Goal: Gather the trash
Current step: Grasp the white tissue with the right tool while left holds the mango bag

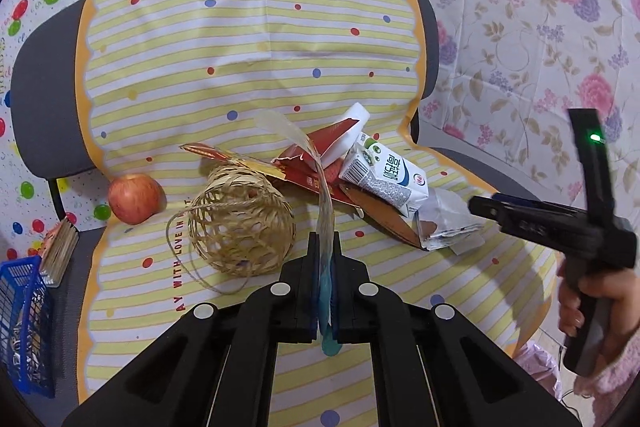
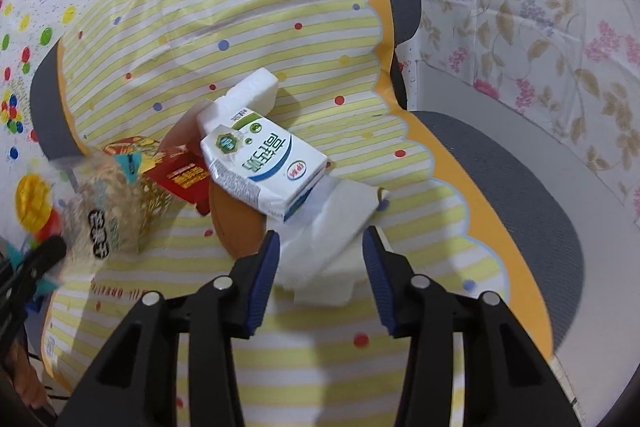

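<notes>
While nose-down, right tongs (image 2: 318,267) agape.

Left clamped, right half open

Left gripper (image 1: 325,247) has its jaws pinched tight on a wrapper (image 1: 320,187), pointing toward 12. Right gripper (image 2: 320,247) tilts down, jaws apart; a hand (image 1: 588,303) grips its handle at 3.

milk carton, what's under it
The milk carton lies on a brown card, white crumpled paper and torn red packaging, with a white foam block behind. Anything directly beneath it is hidden.
</notes>
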Demonstrator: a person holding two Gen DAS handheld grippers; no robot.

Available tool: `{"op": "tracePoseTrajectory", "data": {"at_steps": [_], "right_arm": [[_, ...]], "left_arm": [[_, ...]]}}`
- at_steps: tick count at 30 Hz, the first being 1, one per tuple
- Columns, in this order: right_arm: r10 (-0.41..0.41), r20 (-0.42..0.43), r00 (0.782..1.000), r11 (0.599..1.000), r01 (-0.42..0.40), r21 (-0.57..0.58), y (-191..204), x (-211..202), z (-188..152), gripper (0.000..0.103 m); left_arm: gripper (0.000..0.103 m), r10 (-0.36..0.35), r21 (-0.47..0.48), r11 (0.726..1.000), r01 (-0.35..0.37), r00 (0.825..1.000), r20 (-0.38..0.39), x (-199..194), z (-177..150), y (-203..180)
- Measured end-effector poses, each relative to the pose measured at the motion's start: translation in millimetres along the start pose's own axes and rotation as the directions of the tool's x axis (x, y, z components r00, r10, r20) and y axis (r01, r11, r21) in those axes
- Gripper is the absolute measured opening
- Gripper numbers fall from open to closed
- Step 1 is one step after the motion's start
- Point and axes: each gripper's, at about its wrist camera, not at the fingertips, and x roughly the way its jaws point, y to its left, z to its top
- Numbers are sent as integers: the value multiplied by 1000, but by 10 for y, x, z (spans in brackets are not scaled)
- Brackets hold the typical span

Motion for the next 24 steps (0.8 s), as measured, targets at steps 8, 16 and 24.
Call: {"op": "tracePoseTrajectory", "data": {"at_steps": [8,16,24], "right_arm": [[36,-109,993,992,-23,124,-185,414,-4,43],[71,-118,990,980,-47,192,-210,541,110,5],[28,81,996,998,-32,47,69,-308,227,3]], "left_arm": [[5,-15,-3,1000,15,1000,-7,34,-26,21],[5,-16,-12,1000,16,1000,-2,-5,-16,23],[5,-6,-9,1000,6,999,42,-314,18,17]]}}
